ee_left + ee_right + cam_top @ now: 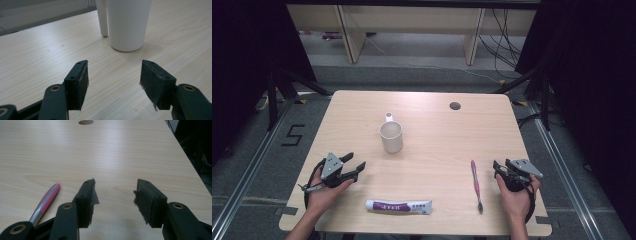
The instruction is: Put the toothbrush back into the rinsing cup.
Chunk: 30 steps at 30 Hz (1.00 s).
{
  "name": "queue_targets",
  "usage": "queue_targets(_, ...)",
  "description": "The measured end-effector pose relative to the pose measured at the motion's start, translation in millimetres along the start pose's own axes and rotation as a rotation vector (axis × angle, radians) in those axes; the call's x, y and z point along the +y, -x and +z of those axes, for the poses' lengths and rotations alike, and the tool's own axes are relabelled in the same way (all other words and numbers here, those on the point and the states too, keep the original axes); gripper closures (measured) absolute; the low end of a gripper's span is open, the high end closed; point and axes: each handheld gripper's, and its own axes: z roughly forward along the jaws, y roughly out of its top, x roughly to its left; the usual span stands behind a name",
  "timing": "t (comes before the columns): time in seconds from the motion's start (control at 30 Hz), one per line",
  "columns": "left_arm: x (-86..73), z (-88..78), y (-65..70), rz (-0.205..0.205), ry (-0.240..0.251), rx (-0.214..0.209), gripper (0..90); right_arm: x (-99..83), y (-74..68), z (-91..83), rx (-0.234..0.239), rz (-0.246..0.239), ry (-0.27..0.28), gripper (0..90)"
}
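A white cup (391, 136) with a handle stands upright near the middle of the wooden table (432, 125). My left gripper (355, 164) rests at the front left, open and empty, aimed at the cup (128, 23) a short way ahead. A pink and grey toothbrush (475, 184) lies lengthwise at the front right. Just right of it my right gripper (497, 167) sits open, nothing between its jaws; the toothbrush handle (47, 199) shows beside its left jaw. A white toothpaste tube (398, 206) with a purple label lies near the front edge between my hands.
A round cable hole (455, 106) is cut into the table's far right part. Black stands and cables sit on the floor around the table. A wooden desk frame (352, 35) stands farther back.
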Motion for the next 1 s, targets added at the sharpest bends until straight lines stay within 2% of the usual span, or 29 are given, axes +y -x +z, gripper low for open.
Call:
queue_targets(0.03,0.1,0.1,0.1,0.000,-0.001,0.001,39.3,-0.3,-3.2,-1.4,-0.007,0.049,-0.013,50.8)
queue_targets(0.07,0.0,0.1,0.2,0.001,-0.002,0.003,39.4,-0.7,-2.1,0.6,-0.006,0.034,0.007,50.9)
queue_targets(0.1,0.0,0.1,0.2,0.001,-0.002,0.003,39.4,-0.3,0.8,2.3,0.013,0.005,0.016,51.0)
queue_targets(0.2,-0.1,-0.3,0.5,0.001,0.002,0.006,39.3,0.7,0.9,-0.5,0.018,0.013,-0.012,51.5)
queue_targets(0.3,0.0,0.0,0.3,-0.001,0.001,0.008,39.3,0.2,0.1,0.3,-0.007,-0.002,-0.007,53.4)
queue_targets(0.33,-0.1,-0.1,0.2,-0.003,0.001,0.009,39.2,2.0,-0.4,0.3,-0.003,0.012,-0.035,54.7)
queue_targets(0.37,-0.1,-0.1,0.2,-0.003,0.001,0.009,39.2,2.0,-0.4,0.3,-0.003,0.012,-0.035,54.7)
queue_targets(0.4,-0.1,-0.2,0.1,-0.003,0.002,0.008,39.2,5.4,-0.8,-0.4,-0.017,0.012,-0.094,56.7)
queue_targets(0.47,-0.2,-0.4,-0.1,-0.006,0.006,0.008,39.1,8.3,-3.1,0.3,-0.036,0.005,-0.133,56.7)
queue_targets(0.5,-0.3,-0.6,-0.2,-0.009,0.008,0.006,39.1,11.4,-3.6,-1.7,-0.053,-0.014,-0.177,56.7)
queue_targets(0.53,-0.3,-0.6,-0.2,-0.009,0.008,0.006,39.1,11.4,-3.6,-1.7,-0.053,-0.014,-0.177,56.7)
queue_targets(0.57,-0.3,-0.5,-0.4,-0.010,0.008,0.004,39.1,17.1,-5.2,-2.4,-0.050,-0.006,-0.263,56.5)
queue_targets(0.6,-0.2,-0.4,-0.7,-0.009,0.006,0.002,39.1,17.1,-5.2,-2.4,-0.050,-0.006,-0.263,56.5)
queue_targets(0.63,-0.2,-0.1,-0.7,-0.010,0.005,0.004,39.0,18.3,-6.3,-0.1,-0.056,0.019,-0.277,56.9)
queue_targets(0.67,-0.2,0.1,-0.6,-0.011,0.005,0.006,39.1,21.1,-6.1,-1.1,-0.064,0.018,-0.306,57.3)
queue_targets(0.7,-0.2,0.6,-0.6,-0.009,0.006,0.003,39.1,26.2,-4.4,-2.3,-0.048,0.004,-0.383,57.4)
queue_targets(0.73,-0.2,0.6,-0.6,-0.009,0.006,0.003,39.1,26.2,-4.4,-2.3,-0.048,0.004,-0.383,57.4)
queue_targets(0.8,-0.2,0.9,-0.5,-0.011,0.005,0.003,39.1,33.6,-4.7,-2.7,-0.030,0.016,-0.477,58.7)
queue_targets(0.83,0.0,0.5,-0.4,-0.013,0.000,0.005,39.1,36.9,-5.3,-3.4,-0.043,0.023,-0.505,59.0)
queue_targets(0.87,-0.1,0.6,-0.6,-0.014,0.001,0.004,39.0,44.5,-7.6,-2.2,-0.040,0.035,-0.638,58.6)
queue_targets(0.9,0.0,0.5,-0.5,-0.013,0.000,0.004,39.0,46.6,-12.6,-2.1,-0.051,0.095,-0.686,58.8)
queue_targets(0.93,0.0,0.6,-0.3,-0.014,0.000,0.005,39.0,48.5,-8.2,-0.7,-0.019,0.039,-0.730,59.0)
queue_targets(0.97,0.0,0.6,-0.3,-0.014,0.000,0.005,39.0,48.5,-8.2,-0.7,-0.019,0.039,-0.730,59.0)
queue_targets(1.0,0.0,0.5,-0.3,-0.011,0.000,0.005,39.0,54.2,-13.4,1.2,-0.019,0.052,-0.766,65.2)
